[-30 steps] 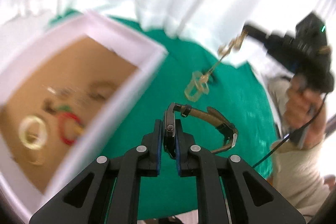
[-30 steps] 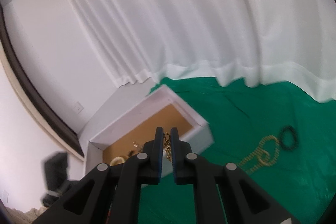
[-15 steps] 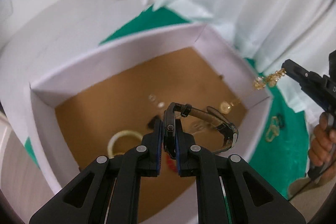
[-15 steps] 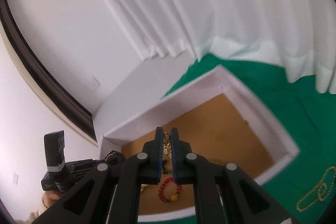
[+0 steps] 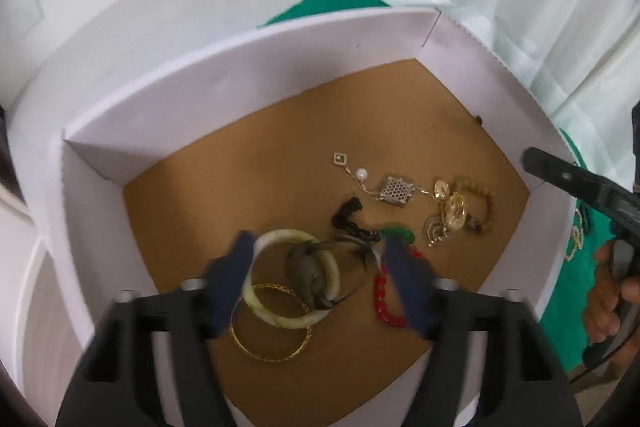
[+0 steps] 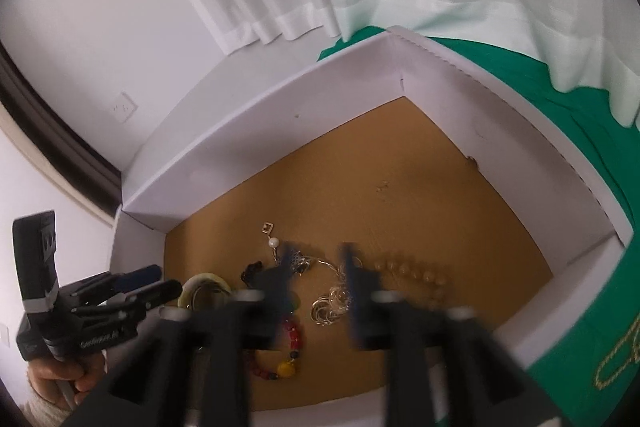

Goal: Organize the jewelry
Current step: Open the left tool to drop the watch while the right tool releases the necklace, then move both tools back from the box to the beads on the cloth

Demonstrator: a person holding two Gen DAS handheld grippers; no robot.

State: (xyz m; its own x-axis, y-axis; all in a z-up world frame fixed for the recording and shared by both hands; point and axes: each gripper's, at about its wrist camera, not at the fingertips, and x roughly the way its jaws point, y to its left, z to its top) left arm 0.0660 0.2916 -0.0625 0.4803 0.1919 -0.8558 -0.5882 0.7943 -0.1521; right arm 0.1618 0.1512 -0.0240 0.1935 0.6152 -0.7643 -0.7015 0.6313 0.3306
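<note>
Left gripper just opening, watch released onto pale bangle, box at 6 o'clock | right gripper just opening, gold chain released | risk: tangling, strap snagging a rising finger.

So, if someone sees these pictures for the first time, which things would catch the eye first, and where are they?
Probably the white box with its brown floor, which fills both views. Next, the jewelry heaped near its front: a pale bangle overlapping a gold bangle, with a watch lying on the pale one between the open left gripper fingers. The right gripper hangs open above a gold necklace.
</note>
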